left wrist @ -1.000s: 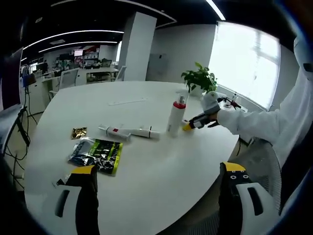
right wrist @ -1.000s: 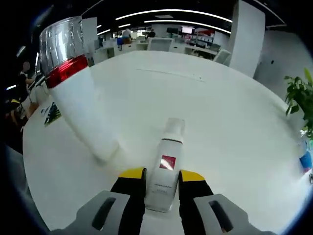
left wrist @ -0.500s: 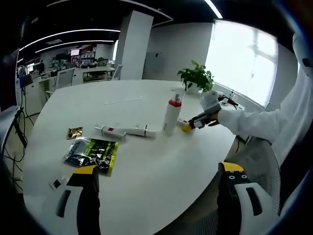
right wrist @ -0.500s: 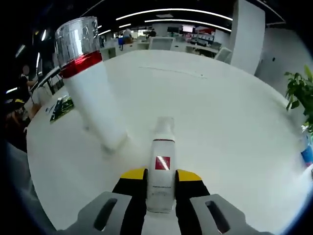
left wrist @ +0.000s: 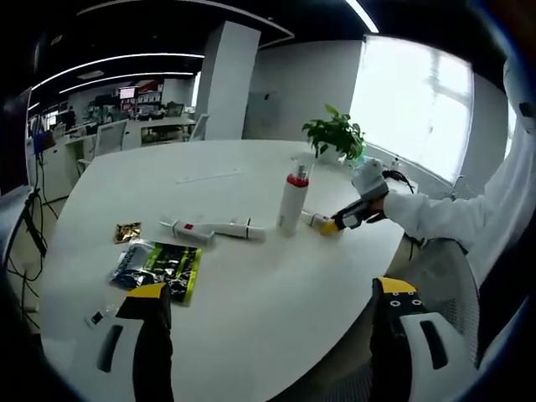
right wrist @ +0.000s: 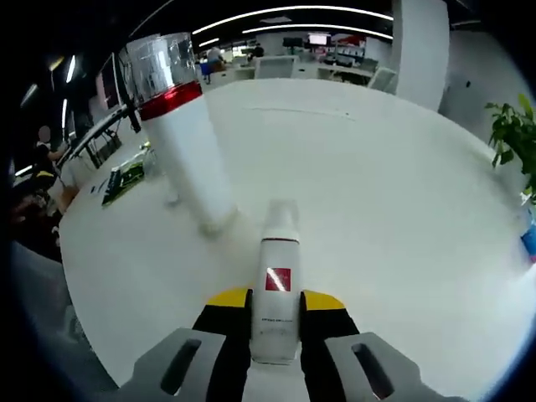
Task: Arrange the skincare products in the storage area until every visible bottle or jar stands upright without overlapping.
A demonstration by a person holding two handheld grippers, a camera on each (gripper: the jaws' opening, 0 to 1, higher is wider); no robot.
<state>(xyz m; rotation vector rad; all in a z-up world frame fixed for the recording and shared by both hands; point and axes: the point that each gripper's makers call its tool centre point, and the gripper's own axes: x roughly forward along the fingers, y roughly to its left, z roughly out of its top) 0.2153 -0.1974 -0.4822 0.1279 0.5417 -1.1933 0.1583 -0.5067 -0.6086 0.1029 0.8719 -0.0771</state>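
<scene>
On the white tabletop (left wrist: 251,318), in the left gripper view, a tall white bottle with a red band and clear cap (left wrist: 291,201) is standing upright near the far right edge, and two white tubes (left wrist: 213,229) are lying end to end just to its left. Nearer the camera, a green and black packet (left wrist: 159,264) and a small gold sachet (left wrist: 127,232) are lying flat. The left tool (left wrist: 268,301) is hovering above the near edge with its jaws spread wide and holding nothing. The right tool (right wrist: 276,303) is gripping a small white bottle with a red label (right wrist: 277,280) between its yellow-tipped jaws, the bottle lying along them and pointing toward the tall bottle just beyond. A potted plant (left wrist: 337,134) is sitting behind, by the window.
</scene>
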